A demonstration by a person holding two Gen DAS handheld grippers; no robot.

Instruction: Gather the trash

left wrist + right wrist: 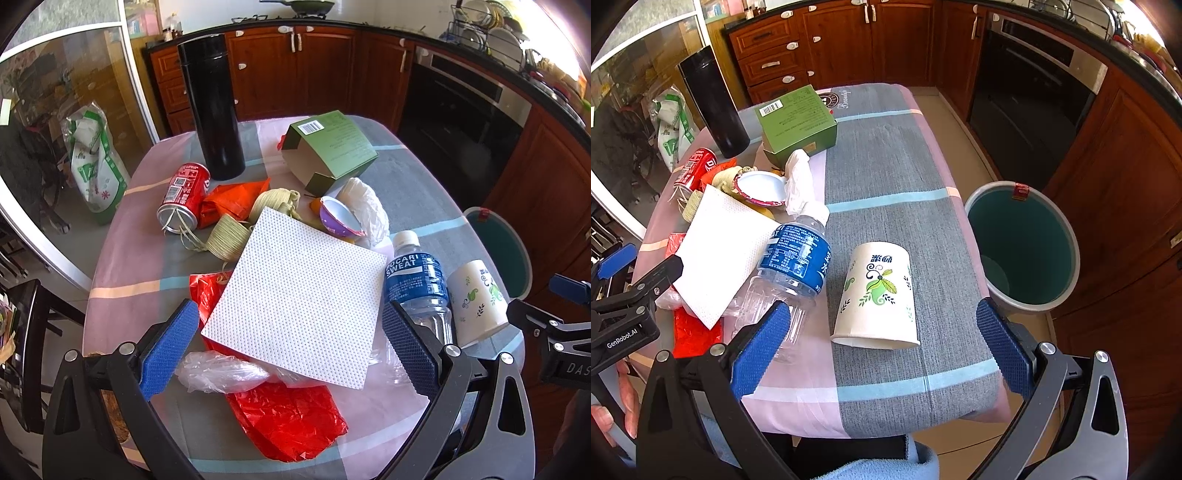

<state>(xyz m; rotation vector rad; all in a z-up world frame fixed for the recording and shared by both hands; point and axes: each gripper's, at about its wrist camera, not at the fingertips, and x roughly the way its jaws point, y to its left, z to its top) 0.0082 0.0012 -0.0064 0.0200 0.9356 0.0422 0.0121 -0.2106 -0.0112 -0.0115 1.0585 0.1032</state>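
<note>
Checked cloth in pink, grey and pale blue covers the table [886, 155] you are working over. Starting at your left: a red aluminium drink can [183, 197] lies on its side beside a tall black cylindrical flask [211, 105], which stands upright. Next to the can sit an orange wrapper [232, 199] and coils of pale straw-coloured ribbon [229, 240]. Behind them rests an open green cardboard box [328, 147]. A white dimpled paper sheet [299, 299] lies over a crumpled red plastic bag [288, 421] and a clear plastic film [218, 371]. Your left gripper [288, 347] hangs over this sheet, its blue pads spread wide, pinching nothing. Beyond the sheet are a purple-rimmed foil lid [338, 218] and a white crumpled plastic bag [365, 206]. Further right, a clear plastic bottle with a blue label [792, 266] lies on its side, its neck touching the sheet. Just beside it lies a white paper cup with a green leaf pattern [877, 295], tipped over, mouth towards you. Your right gripper [882, 350] is spread wide near that cup, holding nothing. On the floor at the table's right stands a grey round bin with a teal interior [1023, 243].
</note>
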